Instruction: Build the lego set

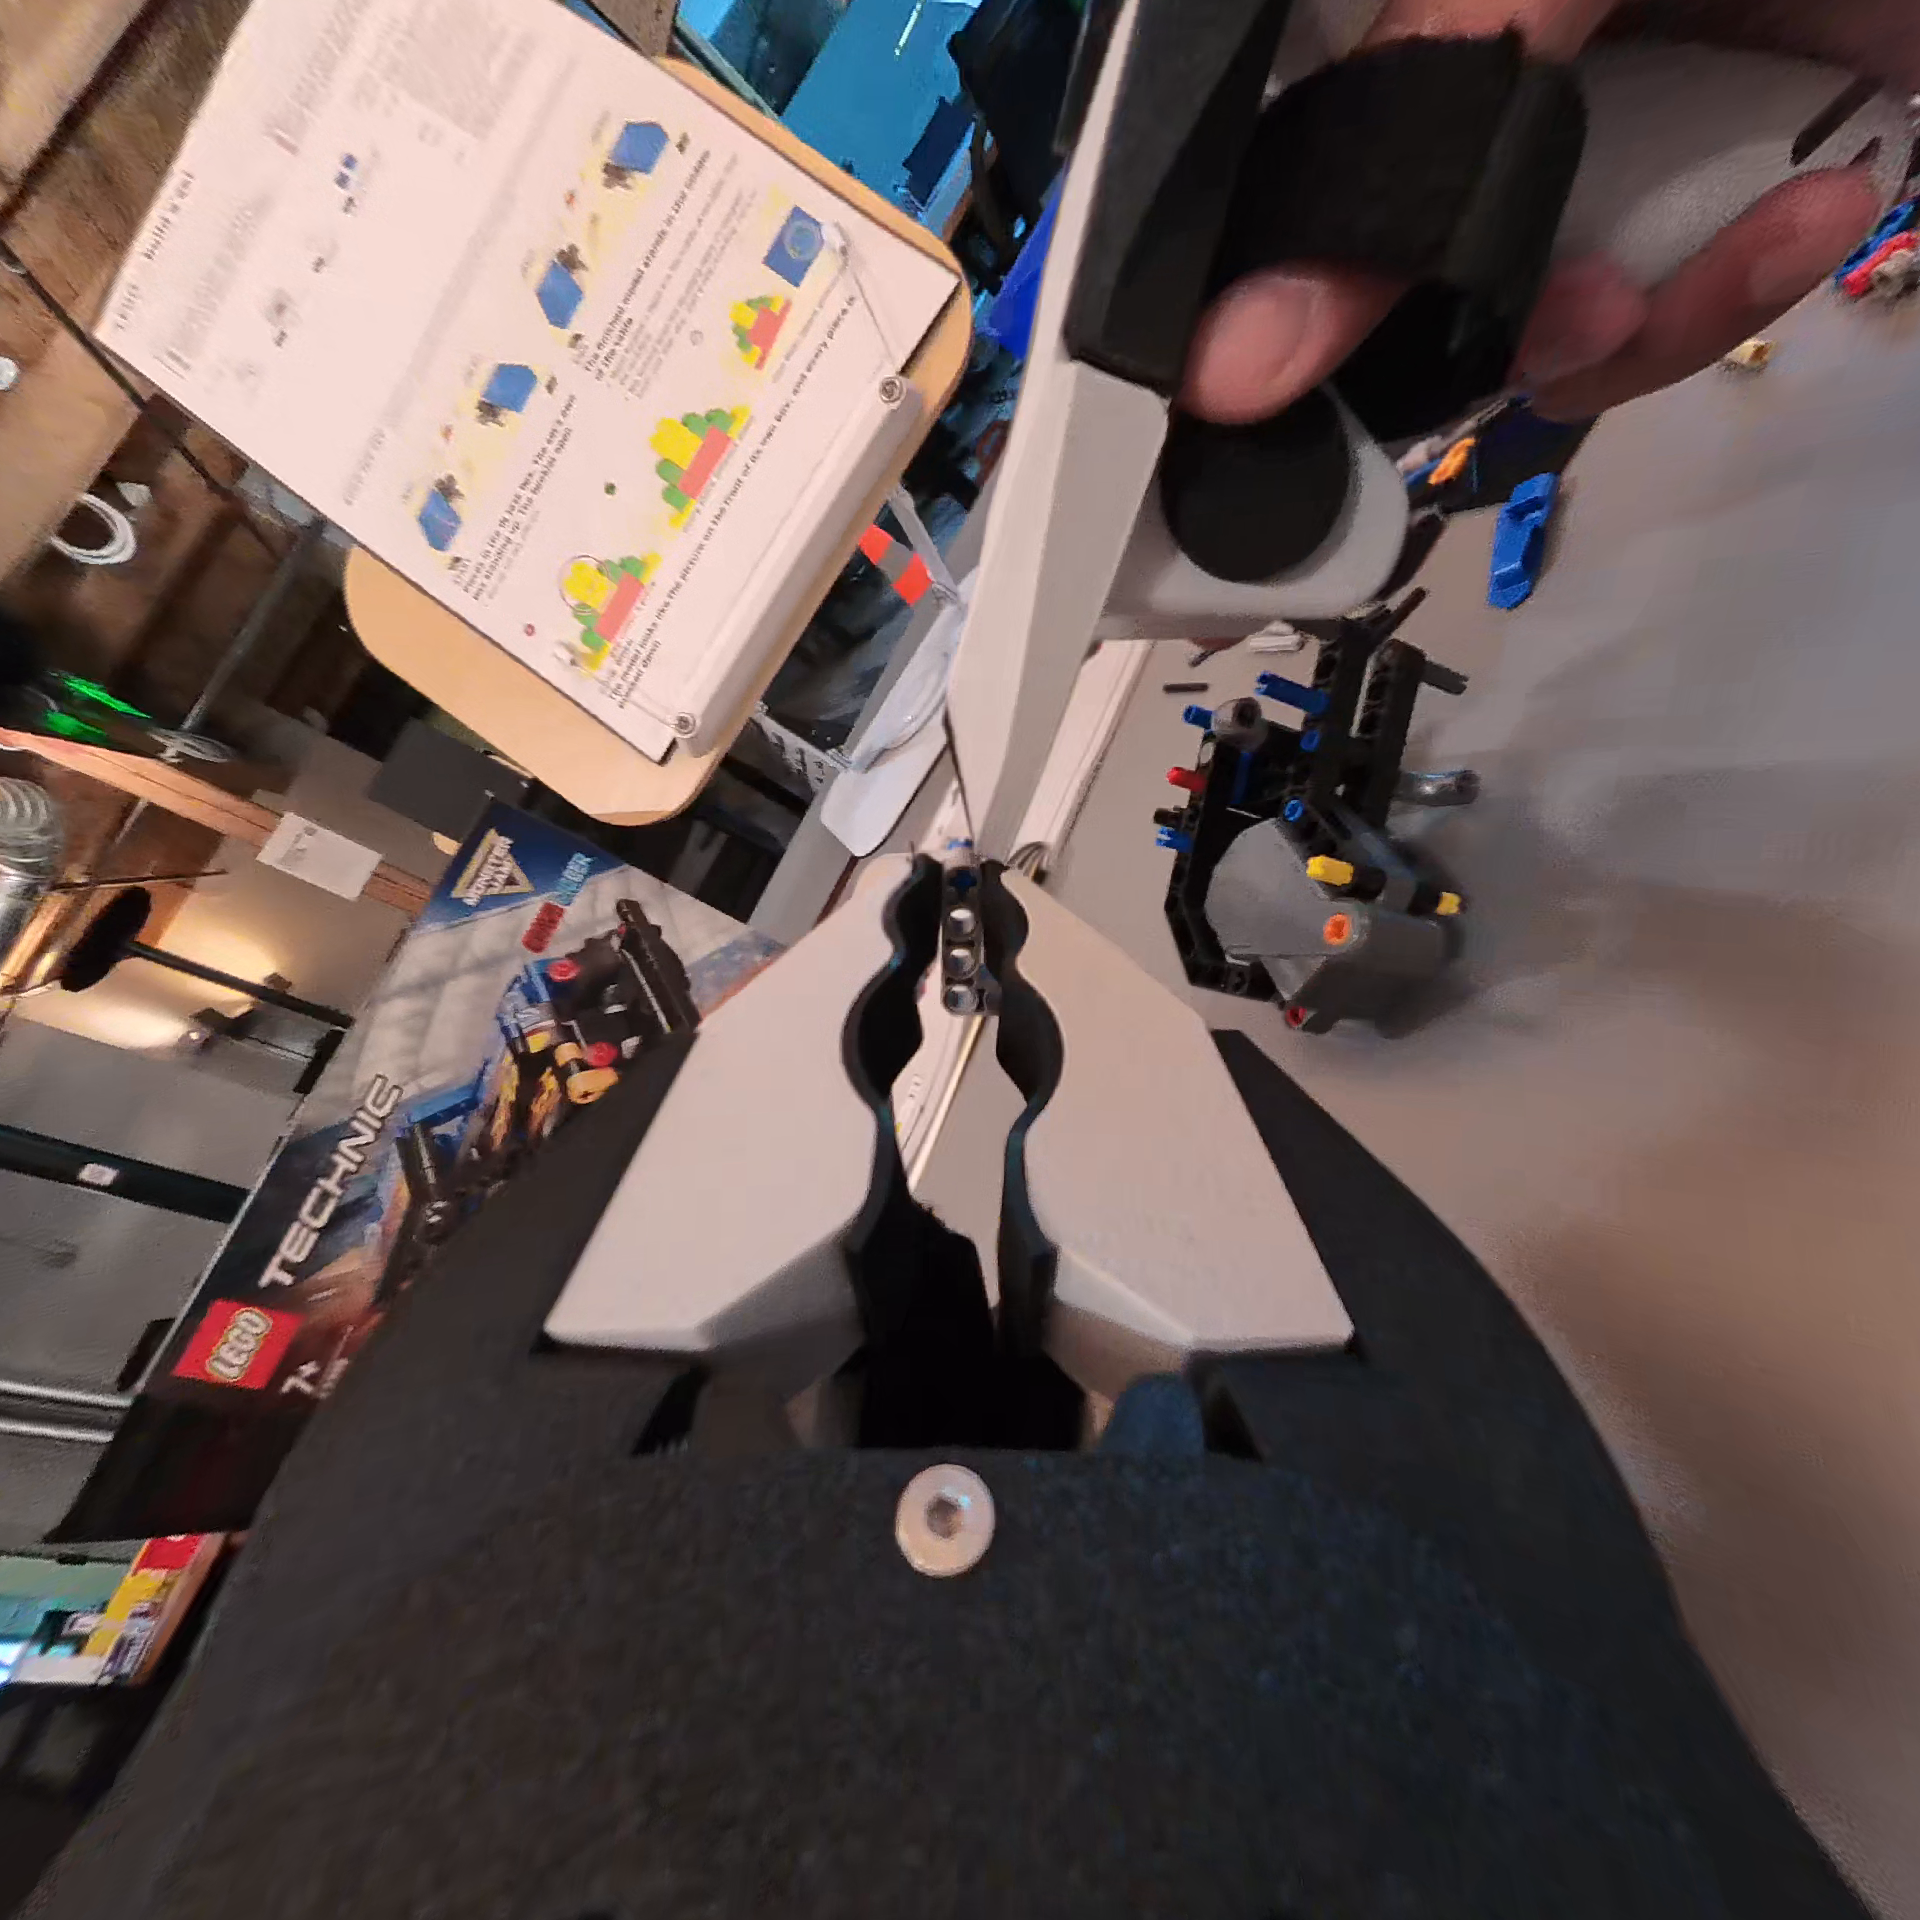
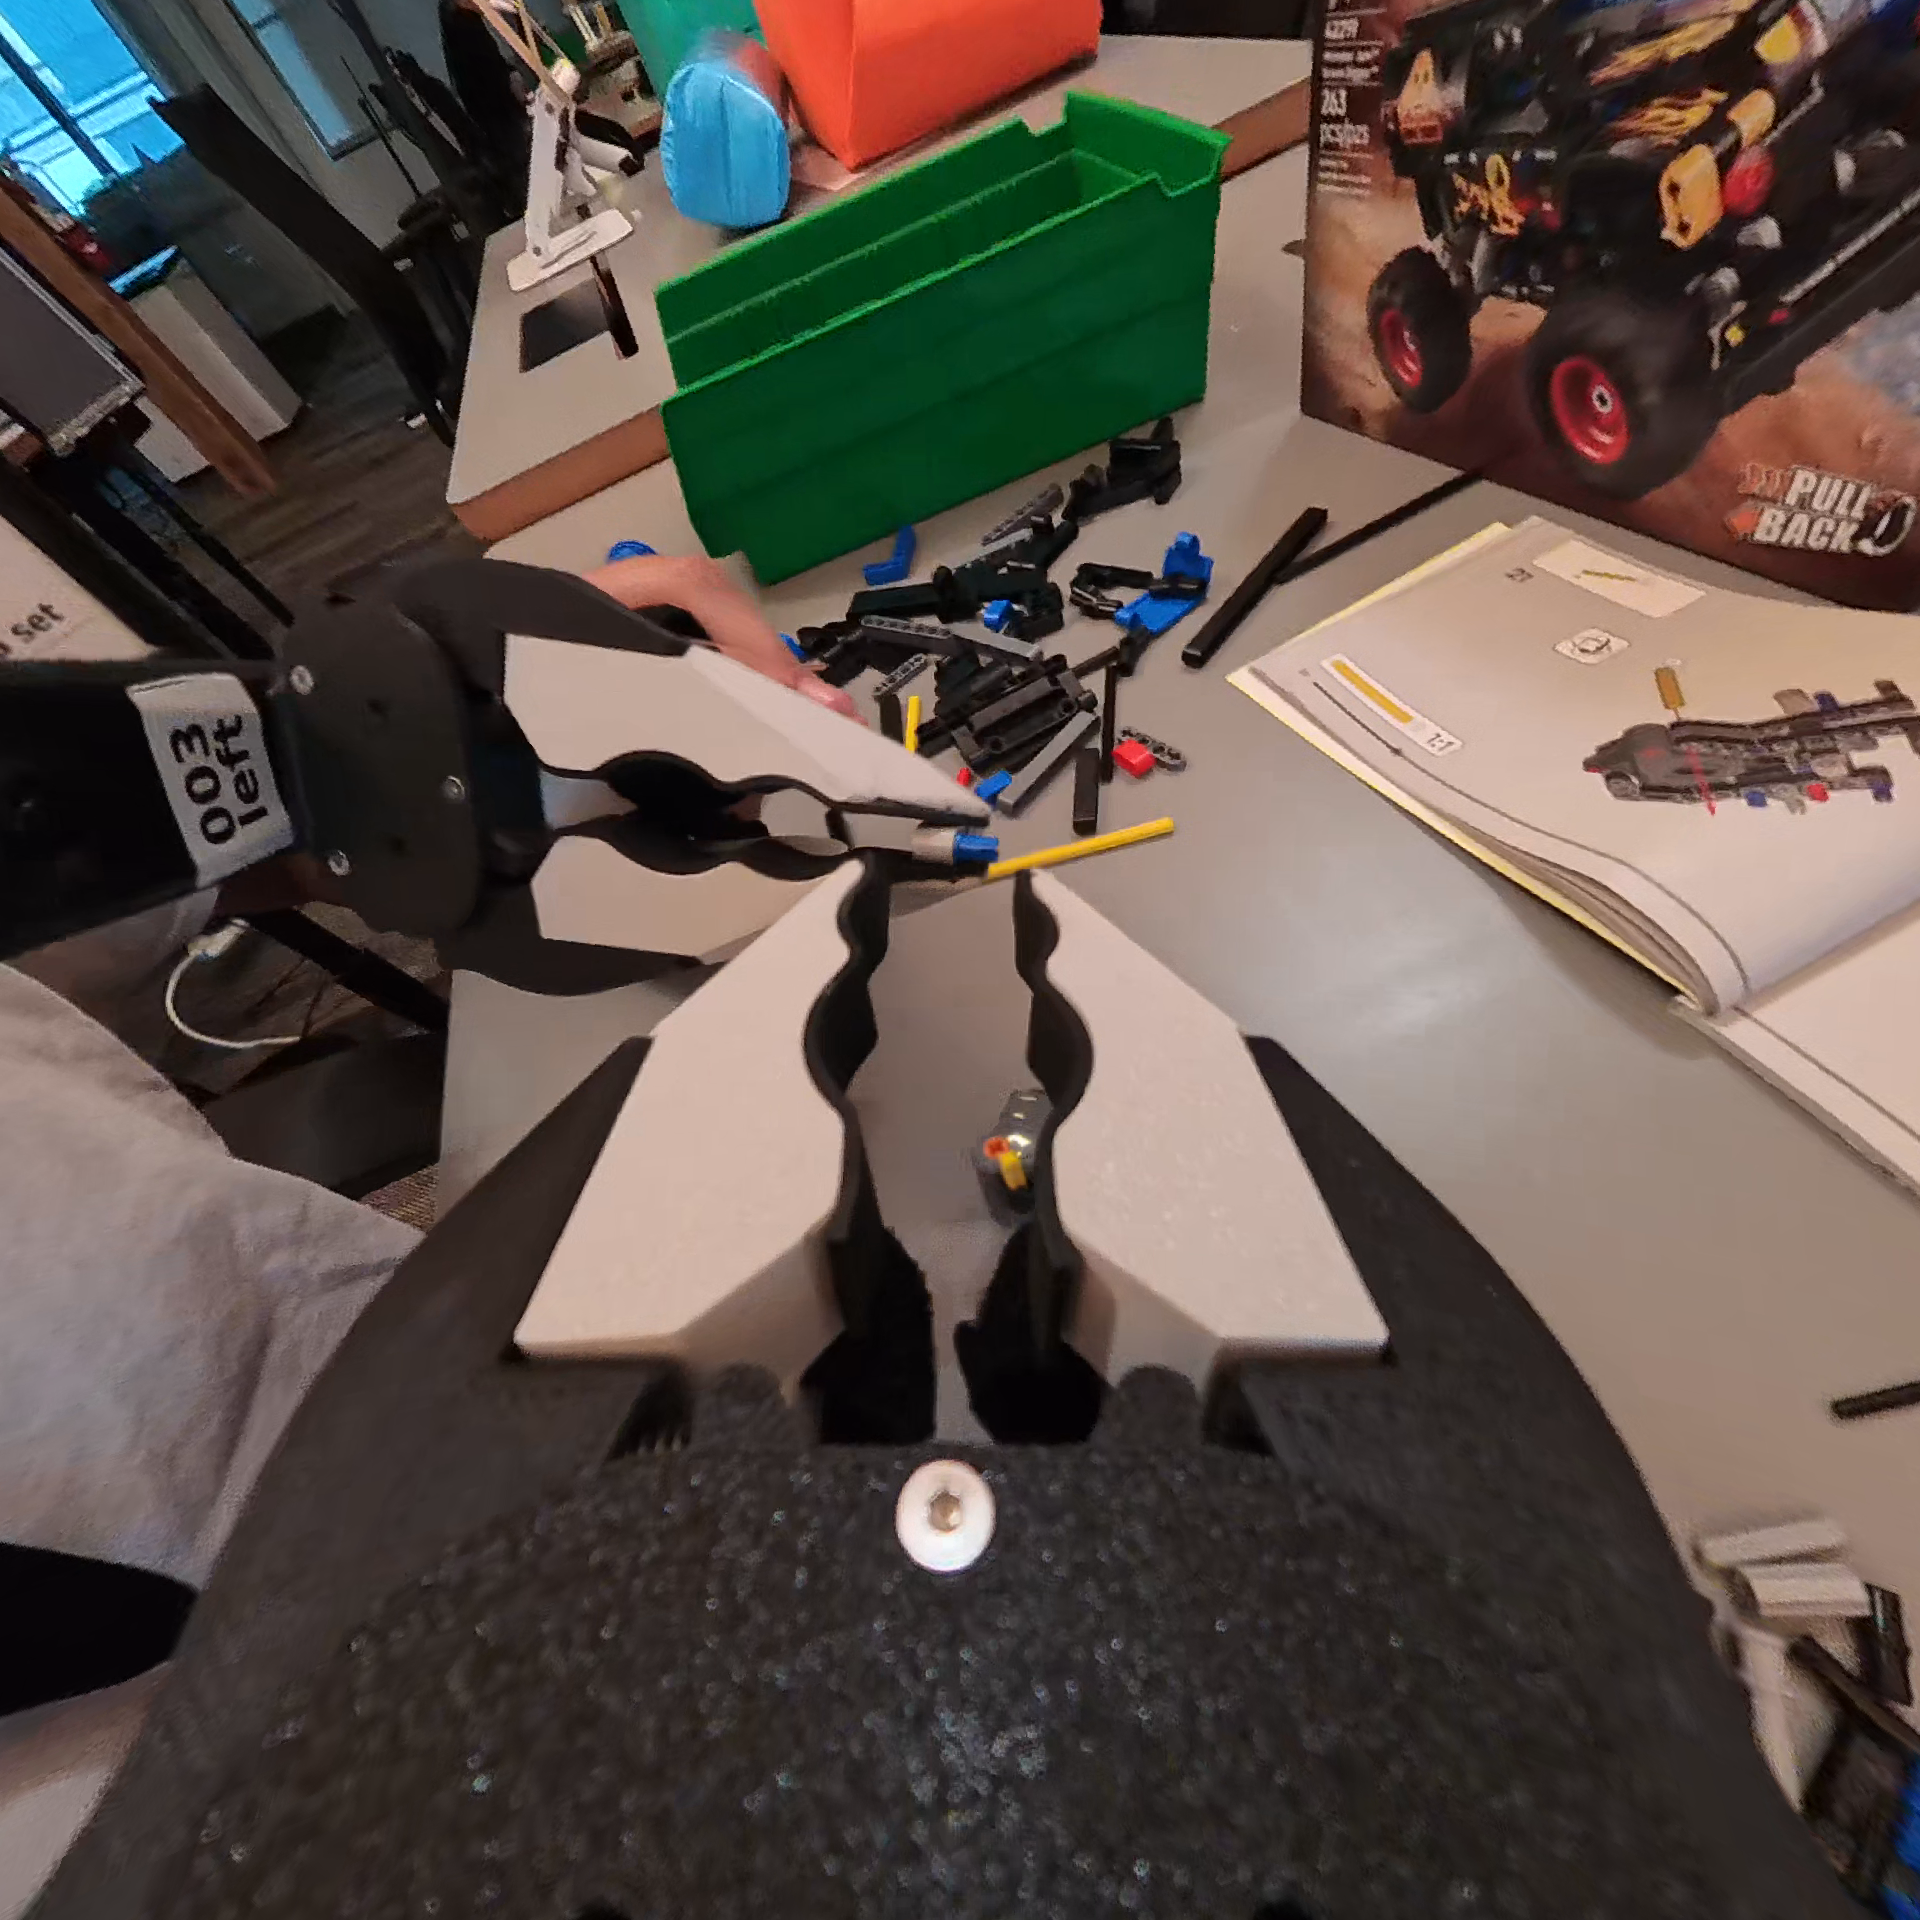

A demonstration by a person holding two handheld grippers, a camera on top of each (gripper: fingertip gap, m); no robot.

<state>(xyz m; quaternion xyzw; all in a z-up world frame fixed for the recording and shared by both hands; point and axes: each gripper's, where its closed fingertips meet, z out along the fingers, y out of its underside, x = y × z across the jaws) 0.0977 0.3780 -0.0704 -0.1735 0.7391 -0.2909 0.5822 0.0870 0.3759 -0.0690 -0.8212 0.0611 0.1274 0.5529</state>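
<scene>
My left gripper [image 1: 961, 878] is shut on a small grey beam [image 1: 966, 951] with holes and a blue pin, held in the air. It also shows in the right wrist view [image 2: 935, 847], coming in from the left with the grey piece [image 2: 940, 844] at its tip. A thin yellow axle [image 2: 1081, 847] juts out beside that piece; I cannot tell if they are joined. My right gripper [image 2: 940, 883] is open and empty, its tips just below the held piece. The partly built black and grey model [image 1: 1299, 862] lies on the table to the right.
A pile of loose black, blue and red parts [image 2: 1018, 665] lies ahead, before a green bin [image 2: 935, 343]. An open instruction booklet [image 2: 1610, 748] and the set's box [image 2: 1610, 260] are at right. A sheet on a board [image 1: 540, 343] stands at left.
</scene>
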